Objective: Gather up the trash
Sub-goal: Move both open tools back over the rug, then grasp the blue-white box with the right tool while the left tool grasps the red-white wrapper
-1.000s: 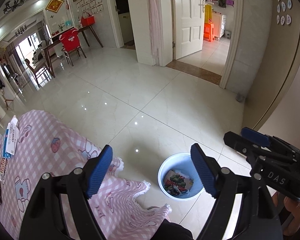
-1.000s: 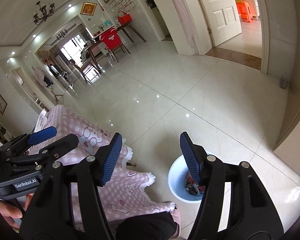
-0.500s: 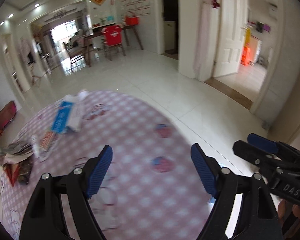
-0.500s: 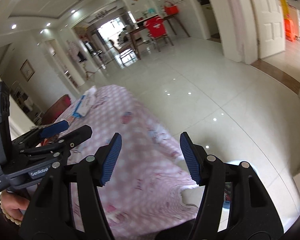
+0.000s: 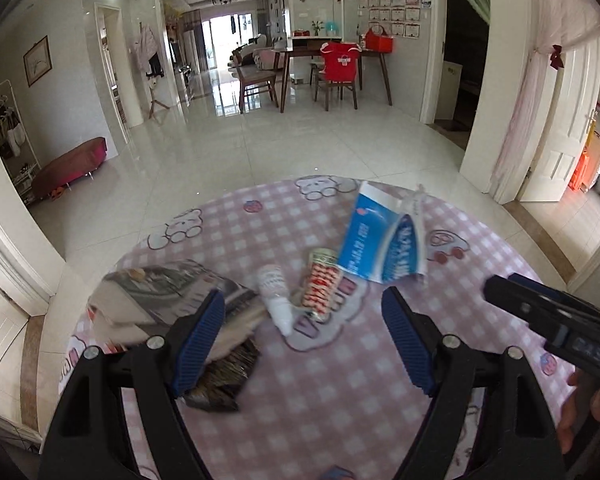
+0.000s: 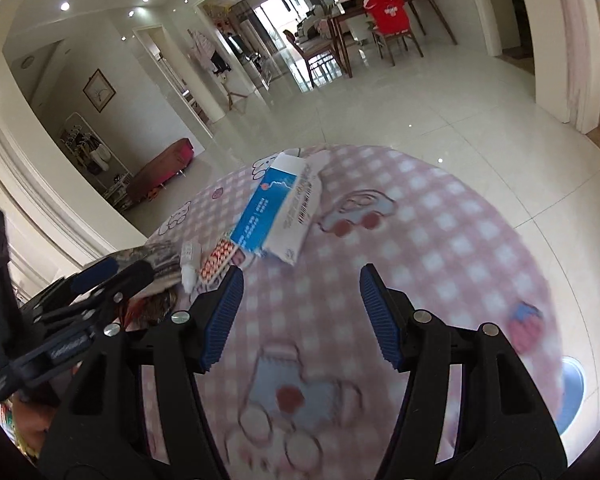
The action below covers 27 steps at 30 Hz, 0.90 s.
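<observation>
On the round table with a pink checked cloth [image 5: 340, 392] lies trash: a blue and white wrapper [image 5: 380, 236] [image 6: 276, 208], a red and white patterned packet [image 5: 322, 280] [image 6: 218, 258], a small white bottle [image 5: 276, 298] [image 6: 188, 266], and crumpled grey and dark wrappers [image 5: 168, 292] at the left. My left gripper [image 5: 302, 340] hangs open above the cloth, just short of the bottle and packet. My right gripper [image 6: 300, 316] is open over bare cloth, nearer than the blue wrapper. Nothing sits between either pair of fingers. The blue bin's rim [image 6: 574, 388] peeks past the table's right edge.
Glossy tiled floor [image 5: 260, 144] stretches beyond the table to a dining table with chairs, one draped in red [image 5: 340, 64]. A low dark red bench [image 5: 68, 168] stands by the left wall. The other gripper and a hand [image 5: 580, 400] show at the right of the left wrist view.
Both grippers have swung from over the bin and floor to above the table, so the trash pile now lies just ahead. Both stay open and empty.
</observation>
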Motion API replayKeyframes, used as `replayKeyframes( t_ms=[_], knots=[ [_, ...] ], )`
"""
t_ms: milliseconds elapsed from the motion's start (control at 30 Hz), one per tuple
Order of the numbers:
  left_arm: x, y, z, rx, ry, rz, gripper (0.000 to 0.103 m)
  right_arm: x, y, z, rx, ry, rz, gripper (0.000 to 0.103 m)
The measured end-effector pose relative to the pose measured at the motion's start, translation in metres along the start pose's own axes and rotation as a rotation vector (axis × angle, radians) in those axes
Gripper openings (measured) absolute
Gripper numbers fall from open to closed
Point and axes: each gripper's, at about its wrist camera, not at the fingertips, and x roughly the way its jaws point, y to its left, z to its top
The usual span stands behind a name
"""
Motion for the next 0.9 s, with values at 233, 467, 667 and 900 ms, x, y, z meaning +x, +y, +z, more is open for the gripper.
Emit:
replayKeyframes(
  t_ms=[233, 467, 667, 900],
  knots=[
    [0.020, -0.002, 0.009, 0.114, -0.001, 0.055, 0.079, 0.065, 0.002, 0.026, 0.043, 0.049, -0.021, 0.060],
    [0.032, -0.025, 0.004, 0.209, 0.030, 0.000, 0.079, 0.071, -0.002, 0.031, -0.010, 0.041, -0.020, 0.025],
    [0.064, -0.039, 0.003, 0.232, 0.097, -0.015, 0.065, 0.038, -0.031, 0.028, -0.008, -0.044, -0.090, 0.024],
    [0.094, -0.032, 0.002, 0.170, 0.153, -0.026, 0.051, 0.023, -0.043, 0.024, -0.021, -0.046, -0.075, 0.021]
  ],
)
